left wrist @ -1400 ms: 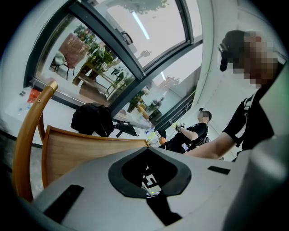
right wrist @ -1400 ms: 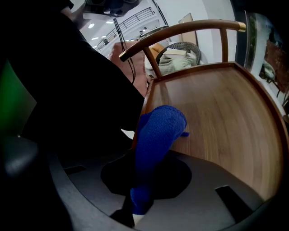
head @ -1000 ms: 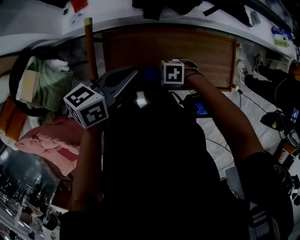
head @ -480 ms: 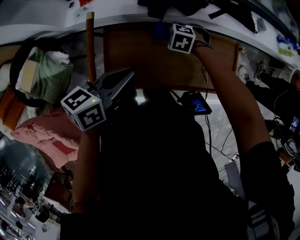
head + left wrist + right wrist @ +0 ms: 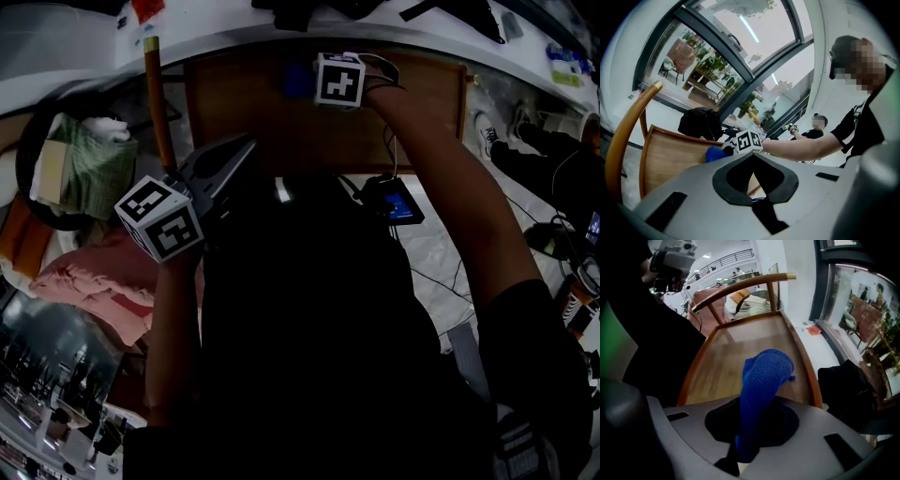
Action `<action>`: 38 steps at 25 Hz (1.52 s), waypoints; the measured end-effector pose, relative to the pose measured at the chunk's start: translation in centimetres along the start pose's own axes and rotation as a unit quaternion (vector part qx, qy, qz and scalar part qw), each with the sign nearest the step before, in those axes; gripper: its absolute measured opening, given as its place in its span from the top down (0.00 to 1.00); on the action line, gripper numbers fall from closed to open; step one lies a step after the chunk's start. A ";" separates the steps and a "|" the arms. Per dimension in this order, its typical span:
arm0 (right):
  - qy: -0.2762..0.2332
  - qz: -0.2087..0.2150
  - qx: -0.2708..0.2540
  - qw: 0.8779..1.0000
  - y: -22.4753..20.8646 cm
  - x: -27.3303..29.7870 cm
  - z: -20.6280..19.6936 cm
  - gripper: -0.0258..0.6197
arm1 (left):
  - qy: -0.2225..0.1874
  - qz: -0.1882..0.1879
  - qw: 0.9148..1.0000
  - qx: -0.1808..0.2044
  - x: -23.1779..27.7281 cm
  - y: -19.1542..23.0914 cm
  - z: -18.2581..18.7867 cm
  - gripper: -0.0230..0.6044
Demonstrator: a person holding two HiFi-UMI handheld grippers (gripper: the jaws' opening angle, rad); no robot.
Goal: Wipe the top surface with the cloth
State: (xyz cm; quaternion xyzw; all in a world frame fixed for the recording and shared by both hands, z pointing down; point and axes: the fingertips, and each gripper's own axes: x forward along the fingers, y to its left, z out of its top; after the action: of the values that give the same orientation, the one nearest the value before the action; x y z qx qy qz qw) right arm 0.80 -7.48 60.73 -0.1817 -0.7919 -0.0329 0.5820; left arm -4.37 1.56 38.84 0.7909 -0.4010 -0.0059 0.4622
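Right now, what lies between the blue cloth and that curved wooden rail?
Only the bare wooden top separates blue cloth from curved rail, seen in the right gripper view.

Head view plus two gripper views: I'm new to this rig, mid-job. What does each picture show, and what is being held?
There is no robot here: a person holds a two-jaw tool in each hand. The head view looks down from the person's head. Each gripper view looks along one tool's jaws. The right gripper is shut on a blue woven cloth, stretched out over the brown wooden top surface. The left gripper is shut with nothing in it and sits nearer the person's body.
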 end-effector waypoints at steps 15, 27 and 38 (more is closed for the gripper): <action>-0.010 0.102 -0.026 0.994 12.4 2.9 0.4 0.87 | 0.039 -0.038 0.999 0.004 2.1 -0.6 0.1 0.95; -0.008 0.147 -0.030 0.989 16.4 3.4 0.3 0.87 | 0.042 -0.050 0.998 0.008 2.7 -0.9 1.0 0.95; -0.027 0.156 0.032 0.987 14.3 1.8 -1.0 0.86 | 0.032 -0.051 0.998 0.011 2.8 -1.1 1.6 0.95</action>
State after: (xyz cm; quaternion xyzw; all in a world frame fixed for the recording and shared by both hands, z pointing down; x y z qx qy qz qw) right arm 5.96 6.04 60.47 -0.2850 -0.7700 0.0882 0.5640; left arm -2.41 -1.16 38.11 0.8155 -0.3451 0.0002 0.4647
